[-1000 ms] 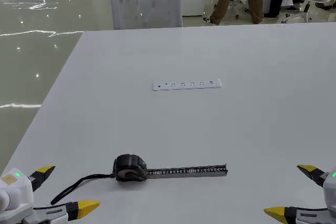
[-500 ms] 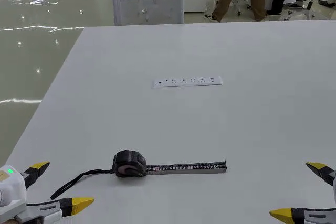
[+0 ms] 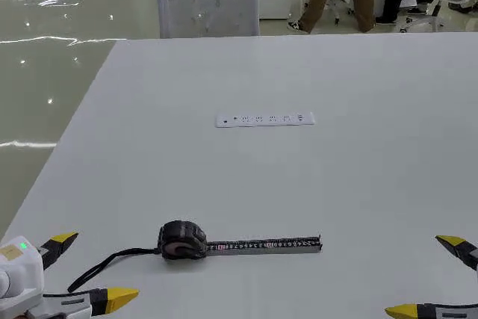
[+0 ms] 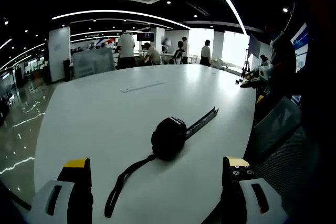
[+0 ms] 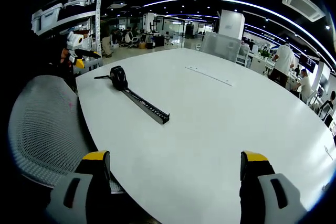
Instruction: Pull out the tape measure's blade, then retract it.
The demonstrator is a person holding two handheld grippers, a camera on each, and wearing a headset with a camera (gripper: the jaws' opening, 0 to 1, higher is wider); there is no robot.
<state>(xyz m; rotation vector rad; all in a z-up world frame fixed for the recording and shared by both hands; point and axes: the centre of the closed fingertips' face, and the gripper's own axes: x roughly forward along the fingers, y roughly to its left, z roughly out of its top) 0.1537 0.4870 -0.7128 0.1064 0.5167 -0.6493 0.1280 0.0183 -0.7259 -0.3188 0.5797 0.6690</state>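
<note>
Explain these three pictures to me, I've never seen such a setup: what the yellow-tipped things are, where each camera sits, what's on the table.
A person holds two hand tools, grippers with yellow-tipped jaws. One picture comes from a headset camera looking down at the table; the two round ones come from cameras riding on the left gripper and right gripper. On the table lies a tape measure, its blade pulled out, and farther off a power strip. Both grippers are open and hold nothing.
</note>
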